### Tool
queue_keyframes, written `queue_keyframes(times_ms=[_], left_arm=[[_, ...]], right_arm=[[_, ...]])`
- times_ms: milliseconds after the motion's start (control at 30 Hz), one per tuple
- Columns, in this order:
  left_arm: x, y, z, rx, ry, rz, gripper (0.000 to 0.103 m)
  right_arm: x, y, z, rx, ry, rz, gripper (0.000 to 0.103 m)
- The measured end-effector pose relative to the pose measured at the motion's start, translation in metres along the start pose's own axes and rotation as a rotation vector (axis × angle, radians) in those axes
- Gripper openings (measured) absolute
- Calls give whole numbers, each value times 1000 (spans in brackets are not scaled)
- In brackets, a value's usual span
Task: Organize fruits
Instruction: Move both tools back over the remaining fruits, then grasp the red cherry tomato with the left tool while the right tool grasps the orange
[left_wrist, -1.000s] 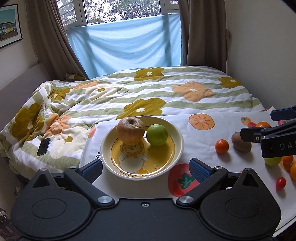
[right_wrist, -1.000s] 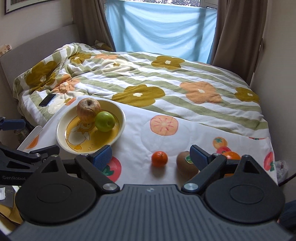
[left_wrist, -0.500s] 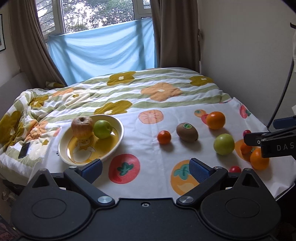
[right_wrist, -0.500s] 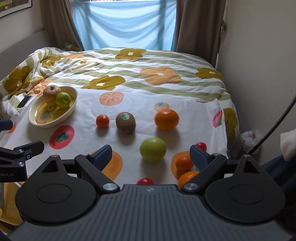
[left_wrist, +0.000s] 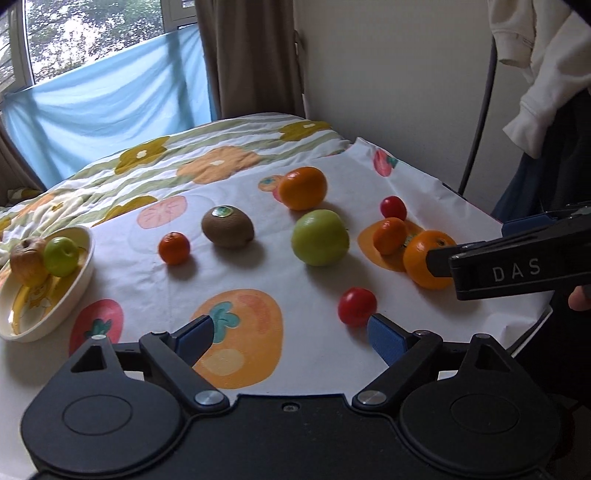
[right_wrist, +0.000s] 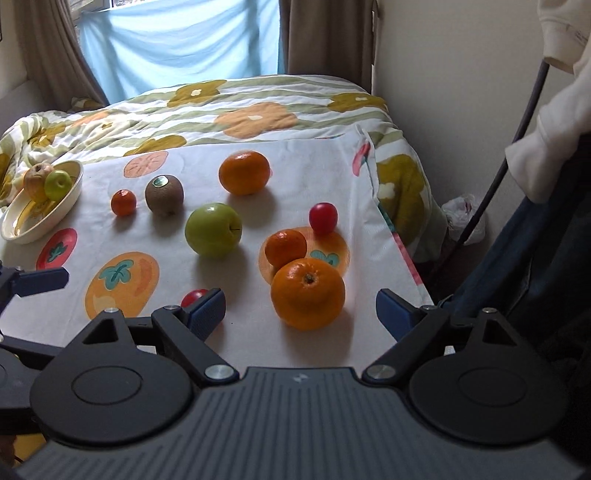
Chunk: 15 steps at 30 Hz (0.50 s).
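Note:
Loose fruit lies on a fruit-print cloth (right_wrist: 325, 158): a large orange (right_wrist: 307, 293) nearest me, a small mandarin (right_wrist: 285, 247), a green apple (right_wrist: 213, 229), a kiwi (right_wrist: 164, 194), a far orange (right_wrist: 243, 172), a tiny mandarin (right_wrist: 123, 202) and two red tomatoes (right_wrist: 323, 218) (left_wrist: 357, 306). A yellow bowl (right_wrist: 22, 225) at the left holds a brown apple and a green apple. My right gripper (right_wrist: 299, 308) is open, its jaws either side of the large orange. My left gripper (left_wrist: 291, 334) is open and empty, just short of the near tomato.
A flowered quilt (right_wrist: 236, 107) covers the bed behind the cloth. A wall and a hanging white garment (right_wrist: 554, 122) stand at the right, with a grey cable (right_wrist: 517, 122). The cloth's right edge (right_wrist: 399, 243) drops to the floor, where a plastic bag (right_wrist: 463, 214) lies.
Both grippers have swung right, away from the bowl and toward the loose fruit. The right gripper has closed in on the large orange. Both stay open.

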<state>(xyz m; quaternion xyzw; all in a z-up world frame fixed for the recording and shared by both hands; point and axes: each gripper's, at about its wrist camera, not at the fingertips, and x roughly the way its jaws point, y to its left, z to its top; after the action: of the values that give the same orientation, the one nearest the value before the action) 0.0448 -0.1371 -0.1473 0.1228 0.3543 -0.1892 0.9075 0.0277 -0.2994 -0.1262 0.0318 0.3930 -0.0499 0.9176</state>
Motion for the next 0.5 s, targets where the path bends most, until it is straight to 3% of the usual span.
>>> queue_keyframes(times_ms=[233,500], left_arm=[[32,-25,1,106,6,-56,76],[53,-32,3,160,28,-101,50]], right_arm=[[15,-5,-10,84,21,-22,103],[21,3,-15,69,7,-38,103]])
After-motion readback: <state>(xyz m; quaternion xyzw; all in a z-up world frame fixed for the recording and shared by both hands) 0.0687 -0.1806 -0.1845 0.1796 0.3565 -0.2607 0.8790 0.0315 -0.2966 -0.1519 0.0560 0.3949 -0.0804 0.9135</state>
